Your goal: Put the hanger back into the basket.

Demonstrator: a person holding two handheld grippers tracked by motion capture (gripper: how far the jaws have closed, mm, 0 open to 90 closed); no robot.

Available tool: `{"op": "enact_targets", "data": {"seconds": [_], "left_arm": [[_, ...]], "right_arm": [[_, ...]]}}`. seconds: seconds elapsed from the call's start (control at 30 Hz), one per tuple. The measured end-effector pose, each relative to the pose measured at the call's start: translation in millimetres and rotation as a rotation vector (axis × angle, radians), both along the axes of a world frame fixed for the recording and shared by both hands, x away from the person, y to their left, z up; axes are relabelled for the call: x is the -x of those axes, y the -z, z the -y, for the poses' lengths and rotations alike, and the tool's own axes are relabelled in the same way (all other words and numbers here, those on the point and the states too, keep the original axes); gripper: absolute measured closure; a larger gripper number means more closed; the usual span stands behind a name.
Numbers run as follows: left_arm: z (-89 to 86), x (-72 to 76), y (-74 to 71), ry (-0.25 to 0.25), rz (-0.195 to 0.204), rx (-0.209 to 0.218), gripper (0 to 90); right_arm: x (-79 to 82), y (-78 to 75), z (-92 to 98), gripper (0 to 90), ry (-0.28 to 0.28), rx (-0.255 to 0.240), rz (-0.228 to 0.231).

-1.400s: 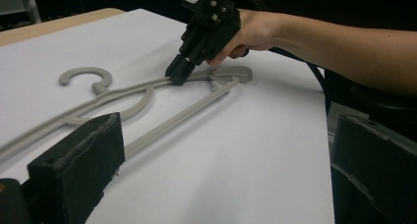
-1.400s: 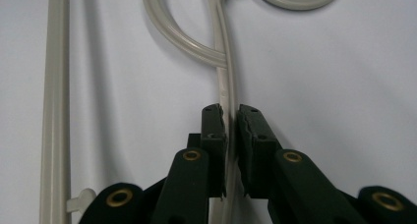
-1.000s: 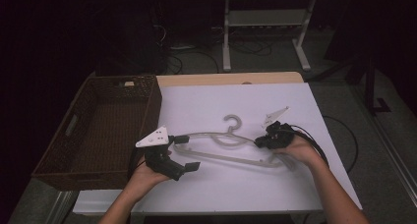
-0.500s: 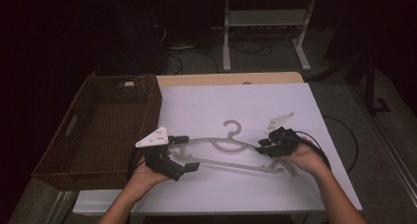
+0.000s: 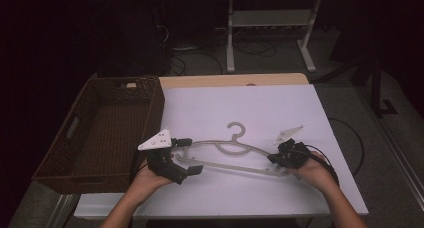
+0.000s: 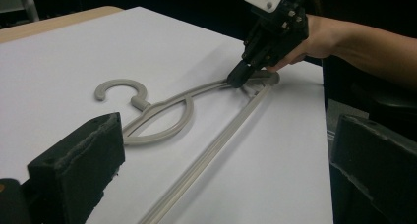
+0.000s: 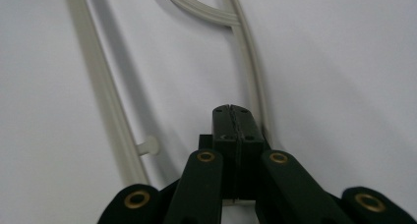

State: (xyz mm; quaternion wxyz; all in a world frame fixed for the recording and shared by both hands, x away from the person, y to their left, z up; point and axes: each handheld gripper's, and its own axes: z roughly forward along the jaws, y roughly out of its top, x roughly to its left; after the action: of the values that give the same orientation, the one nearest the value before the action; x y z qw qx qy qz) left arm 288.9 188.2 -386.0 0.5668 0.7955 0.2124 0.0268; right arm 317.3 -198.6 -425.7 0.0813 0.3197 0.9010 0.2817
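The right gripper [image 5: 278,158] is pinching the hanger [image 5: 235,150] end, jaws together. The left gripper [image 5: 186,156] is sitting by the other end, jaws wide apart.

Wicker basket [image 5: 100,133] walls the left; white tabletop [image 5: 280,105] beyond lies open.

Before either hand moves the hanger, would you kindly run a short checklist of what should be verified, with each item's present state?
1. Left gripper open around its end of the hanger: ok, jaws stand wide apart.
2. Right gripper at the other end: ok, its tip touches the upper arm.
3. Right jaws clamped on the hanger: cannot tell; they look pressed together beside the arm.
4. Hanger flat on the white sheet: ok.
5. Basket free to receive: ok, looks empty.
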Motion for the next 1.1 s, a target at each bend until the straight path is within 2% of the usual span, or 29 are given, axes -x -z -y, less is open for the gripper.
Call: {"op": "enact_targets", "data": {"seconds": [0.27,0.4,0.43,0.47,0.63,0.73,0.8,0.87,0.97,1.07,1.1], "left_arm": [[0.7,-0.1,1.5,-0.003,-0.006,0.002,0.0],[1.4,-0.3,2.1,-0.001,-0.007,0.003,0.0],[1.4,-0.3,2.1,-0.001,-0.007,0.003,0.0],[1.7,-0.5,2.1,0.001,-0.005,0.003,0.0],[1.7,-0.6,2.2,0.003,-0.008,0.003,0.0],[1.7,-0.6,2.5,0.005,-0.007,0.002,0.0],[1.5,-0.4,2.6,0.005,-0.009,0.003,0.0],[0.8,-0.8,2.7,0.006,-0.006,0.001,0.0],[0.4,-1.0,3.1,0.002,-0.007,0.002,0.0],[-0.5,-1.1,3.1,-0.005,-0.009,0.004,0.0],[-0.8,-1.1,3.2,-0.004,-0.007,0.002,0.0]], "right_arm": [[-21.3,3.1,3.3,89.5,0.039,0.042,0.014],[-38.9,6.2,8.0,89.6,0.076,0.087,0.043],[-38.9,6.2,8.0,89.6,0.076,0.087,0.043],[-51.2,8.4,11.2,89.6,0.119,0.1,0.055],[-74.4,9.5,19.1,89.6,0.197,0.129,0.092],[-85.5,11.4,25.0,89.6,0.232,0.098,0.089],[-88.5,11.5,27.0,89.5,0.24,0.092,0.092],[-87.4,10.1,28.6,89.5,0.244,0.064,0.099],[-78.0,-0.7,25.0,89.5,0.237,0.012,0.124],[-65.1,-12.1,15.7,89.4,0.207,-0.065,0.141],[-60.9,-15.1,11.5,89.5,0.183,-0.076,0.153]]}}
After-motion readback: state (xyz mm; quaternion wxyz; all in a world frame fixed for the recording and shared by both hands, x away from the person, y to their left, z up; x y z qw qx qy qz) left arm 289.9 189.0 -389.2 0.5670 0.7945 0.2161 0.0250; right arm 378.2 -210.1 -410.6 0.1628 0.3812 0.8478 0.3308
